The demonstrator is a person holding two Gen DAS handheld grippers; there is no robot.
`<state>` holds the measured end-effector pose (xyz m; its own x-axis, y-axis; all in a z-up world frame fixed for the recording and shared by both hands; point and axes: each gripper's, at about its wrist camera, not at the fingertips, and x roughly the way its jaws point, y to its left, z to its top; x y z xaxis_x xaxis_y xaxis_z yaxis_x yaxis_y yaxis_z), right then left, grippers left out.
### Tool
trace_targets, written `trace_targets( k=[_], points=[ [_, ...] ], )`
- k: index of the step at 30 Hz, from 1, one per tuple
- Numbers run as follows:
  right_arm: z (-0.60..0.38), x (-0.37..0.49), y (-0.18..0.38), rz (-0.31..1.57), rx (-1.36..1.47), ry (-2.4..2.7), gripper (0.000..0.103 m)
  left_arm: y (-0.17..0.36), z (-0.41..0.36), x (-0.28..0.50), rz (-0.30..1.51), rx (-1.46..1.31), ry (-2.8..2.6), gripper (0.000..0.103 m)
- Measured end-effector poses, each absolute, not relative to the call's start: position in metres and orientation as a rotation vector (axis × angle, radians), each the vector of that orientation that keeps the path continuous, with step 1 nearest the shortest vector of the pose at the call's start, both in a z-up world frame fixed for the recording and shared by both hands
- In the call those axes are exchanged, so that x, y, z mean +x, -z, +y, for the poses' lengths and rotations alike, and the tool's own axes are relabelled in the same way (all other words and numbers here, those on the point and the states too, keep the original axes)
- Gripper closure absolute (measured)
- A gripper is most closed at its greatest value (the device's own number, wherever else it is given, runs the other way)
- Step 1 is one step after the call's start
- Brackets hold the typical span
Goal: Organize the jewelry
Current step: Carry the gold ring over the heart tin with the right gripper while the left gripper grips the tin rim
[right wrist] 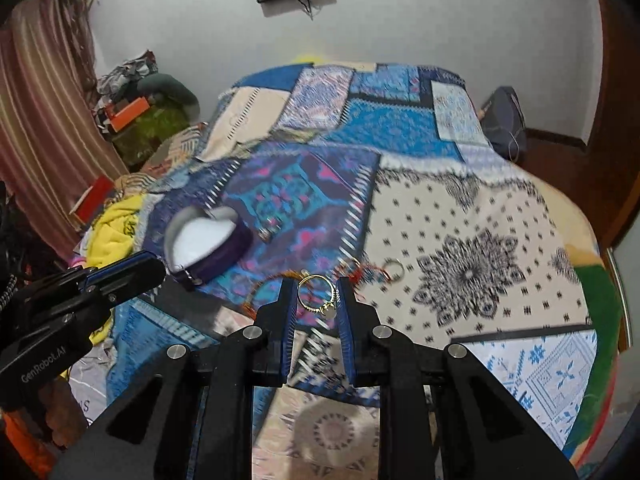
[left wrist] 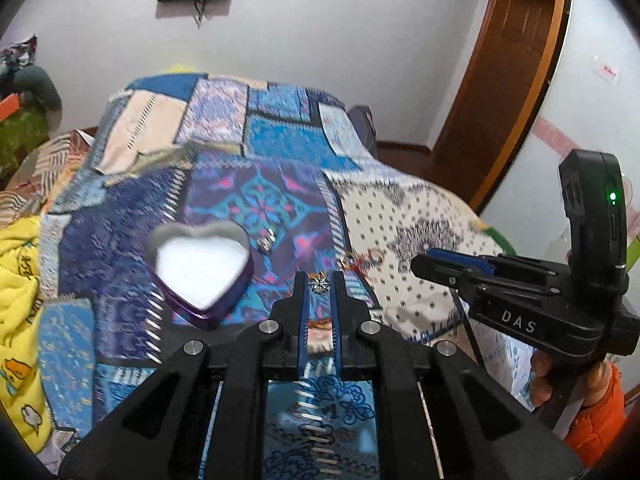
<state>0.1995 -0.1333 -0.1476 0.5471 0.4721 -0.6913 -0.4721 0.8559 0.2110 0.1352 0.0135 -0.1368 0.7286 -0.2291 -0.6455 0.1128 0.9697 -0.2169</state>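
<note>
My left gripper (left wrist: 319, 285) is shut on a small silver star-shaped piece of jewelry (left wrist: 319, 284), held above the patchwork bedspread (left wrist: 256, 184). My right gripper (right wrist: 317, 295) is shut on a gold ring (right wrist: 316, 295) with a pale stone, also raised over the bed. A purple heart-shaped box (left wrist: 202, 270) with a white lining lies open to the left of both grippers; the same heart-shaped box (right wrist: 206, 242) shows in the right wrist view. A silver ring (left wrist: 267, 240) rests beside it. More rings and a red string (right wrist: 372, 270) lie on the cloth just beyond my right gripper.
A yellow blanket (left wrist: 20, 304) is bunched at the bed's left side. Clutter and an orange box (right wrist: 128, 118) sit by the curtain at far left. A wooden door (left wrist: 500, 80) stands at right. A hand in an orange sleeve (left wrist: 600, 404) holds the right gripper.
</note>
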Motion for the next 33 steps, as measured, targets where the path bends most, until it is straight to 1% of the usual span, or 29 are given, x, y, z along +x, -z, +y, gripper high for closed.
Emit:
trace_targets(
  k=[9, 19, 25, 33],
  points=[
    [-0.101, 0.201, 0.121, 0.737, -0.011, -0.62, 0.085, 0.113, 0.046, 0.13, 0.649, -0.171, 0.12, 0.094],
    [-0.065, 0.212, 0.11, 0.68, -0.011, -0.677, 0.085, 0.107, 0.086, 0.141, 0.614, -0.181, 0.044, 0.094],
    [-0.042, 0.225, 0.119, 0.707, -0.013, -0.71, 0.085, 0.118, 0.102, 0.152, 0.632, -0.191, 0.034, 0.094],
    [-0.014, 0.24, 0.151, 0.816, -0.028, -0.757, 0.085, 0.152, 0.111, 0.171, 0.713, -0.229, 0.065, 0.094]
  ],
)
